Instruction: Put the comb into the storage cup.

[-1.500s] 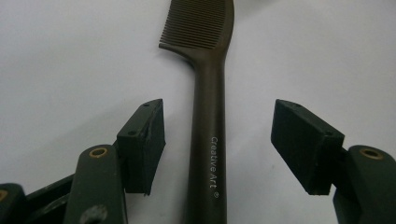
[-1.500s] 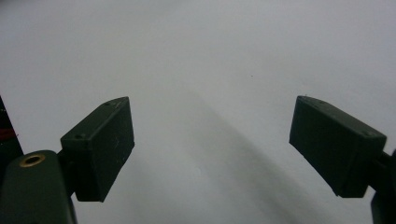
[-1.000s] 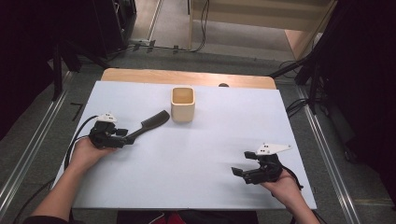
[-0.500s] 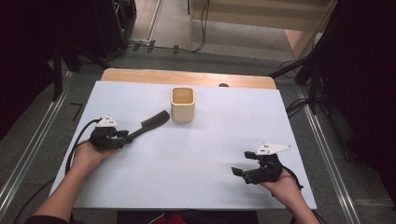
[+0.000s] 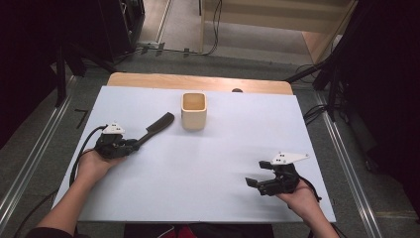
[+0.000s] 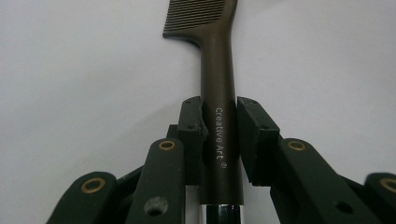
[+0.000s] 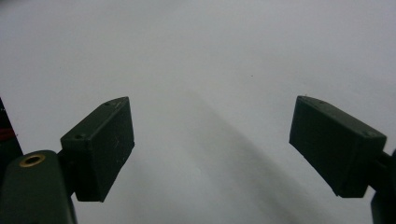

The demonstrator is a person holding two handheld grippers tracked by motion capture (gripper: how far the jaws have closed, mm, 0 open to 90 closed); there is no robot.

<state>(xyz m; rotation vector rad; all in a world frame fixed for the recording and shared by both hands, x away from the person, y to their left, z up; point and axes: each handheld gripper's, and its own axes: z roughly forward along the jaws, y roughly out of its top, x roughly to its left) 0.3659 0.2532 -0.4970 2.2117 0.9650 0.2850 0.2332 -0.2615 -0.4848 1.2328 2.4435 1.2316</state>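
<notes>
- The left gripper (image 5: 132,144) rests on the white table (image 5: 218,163), well to the left of the beige cup (image 5: 193,111) and nearer the person than it, held in the person's left hand (image 5: 91,163).
- Its jaws have just been closing, and in the left gripper view the two pads sit on either side of the dark comb (image 6: 217,107), pressed against its handle, so the comb is clamped.
- The comb (image 5: 156,126) lies flat, running from the left gripper up and rightward toward the cup; its toothed end stops just left of the cup, near it but apart.
- In the left gripper view the handle bears pale lettering, and a shiny metal part shows at its near end, between the jaws.
- The cup stands upright, mouth open upward, at the far middle of the table, close to the wooden strip (image 5: 198,82) along the back edge.
- The right gripper (image 5: 262,184) sits well to the right of the cup and much nearer the person, carried by the right hand (image 5: 299,198).
- Its pads (image 7: 100,147) stand wide apart, with bare white table between them and nothing grasped.
</notes>
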